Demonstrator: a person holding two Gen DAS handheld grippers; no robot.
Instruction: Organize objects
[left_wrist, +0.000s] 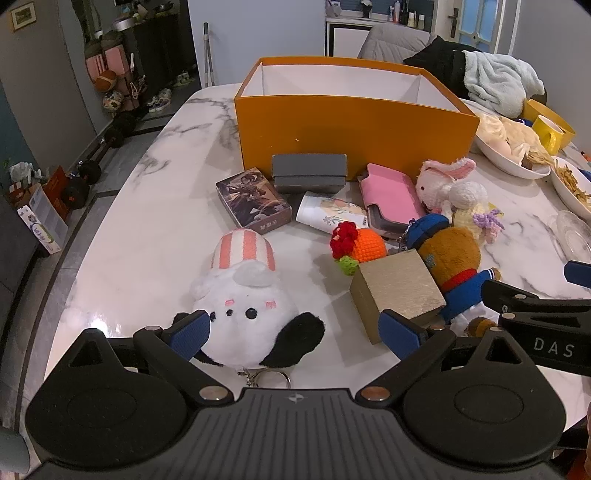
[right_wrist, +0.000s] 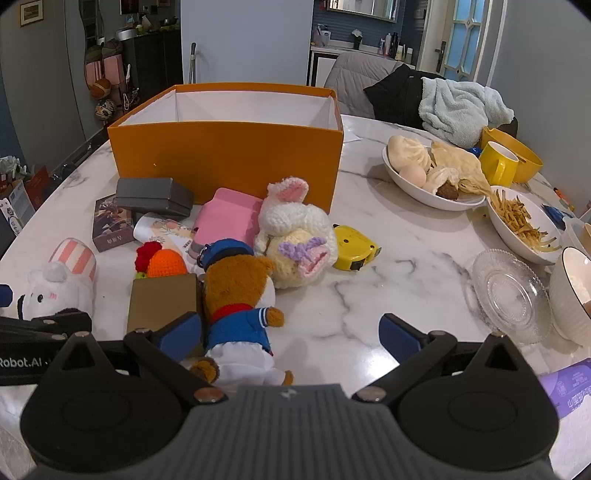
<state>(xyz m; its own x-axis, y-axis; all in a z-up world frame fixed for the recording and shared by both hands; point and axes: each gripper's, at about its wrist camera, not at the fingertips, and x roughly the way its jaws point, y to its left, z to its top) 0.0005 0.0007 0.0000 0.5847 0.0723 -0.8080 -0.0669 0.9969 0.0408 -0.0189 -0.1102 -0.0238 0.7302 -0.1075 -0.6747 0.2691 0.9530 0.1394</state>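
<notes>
An orange box (left_wrist: 354, 129) (right_wrist: 229, 158) with a white inside stands at the back of the marble table. In front of it lie a grey case (left_wrist: 308, 171), a card box (left_wrist: 253, 201), a pink case (left_wrist: 391, 197), a crocheted bunny (right_wrist: 291, 229), an orange crochet toy (left_wrist: 365, 243) and a gold box (left_wrist: 397, 291). My left gripper (left_wrist: 295, 332) is open around a white plush (left_wrist: 243, 306) with a striped hat, without pressing on it. My right gripper (right_wrist: 291, 336) is open too, with a sailor bear (right_wrist: 236, 295) lying by its left finger.
On the right stand a bowl of buns (right_wrist: 432, 195), a bowl of fries (right_wrist: 517, 236), a glass plate (right_wrist: 509, 291), a white bowl (right_wrist: 569, 295) and a yellow mug (right_wrist: 498, 162). A yellow tape measure (right_wrist: 354, 247) lies beside the bunny. The table edge curves down the left side.
</notes>
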